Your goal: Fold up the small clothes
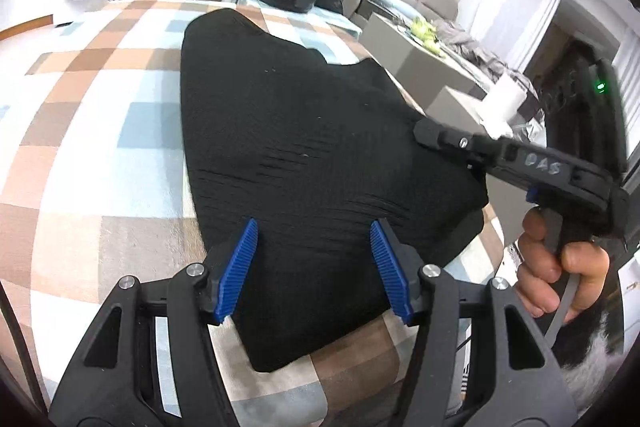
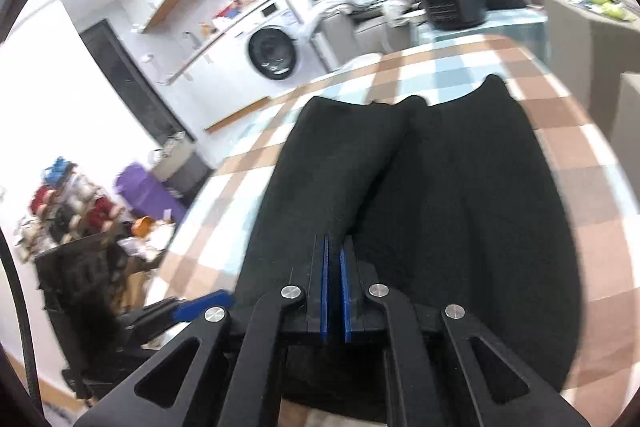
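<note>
Both views are lit evenly by bright, diffuse indoor light; shadows are soft. Strong fisheye bending and dark vignetted corners are seen at the edges. The left wrist view is mostly sharp; detail is lost in the black knitted garment. The right wrist view is smeared by motion blur, worst at the cluttered left side, and the white wall is blown out.
</note>
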